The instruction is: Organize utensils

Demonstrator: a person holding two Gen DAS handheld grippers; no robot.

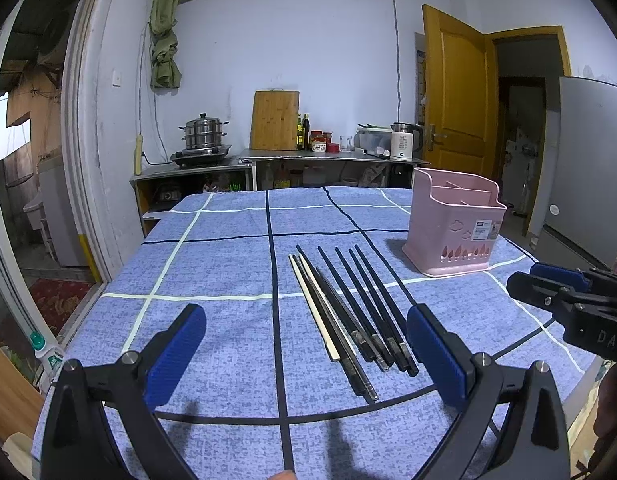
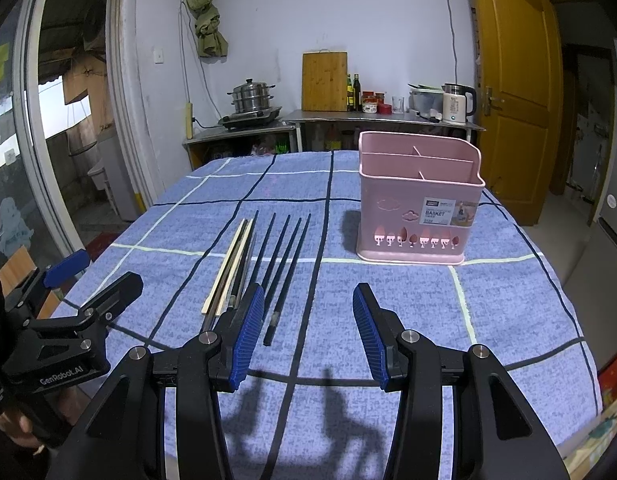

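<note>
A home kitchen: steamer pot (image 1: 204, 133) on a stove, cutting board (image 1: 274, 120), kettle (image 1: 404, 142), fridge (image 1: 592, 168).

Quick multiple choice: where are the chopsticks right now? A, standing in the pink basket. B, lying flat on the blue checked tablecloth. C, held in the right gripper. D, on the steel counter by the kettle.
B: the chopsticks lie side by side on the tablecloth, apart from the pink basket, whose visible compartments look empty; both the left gripper and the right gripper are open and hold nothing.
</note>
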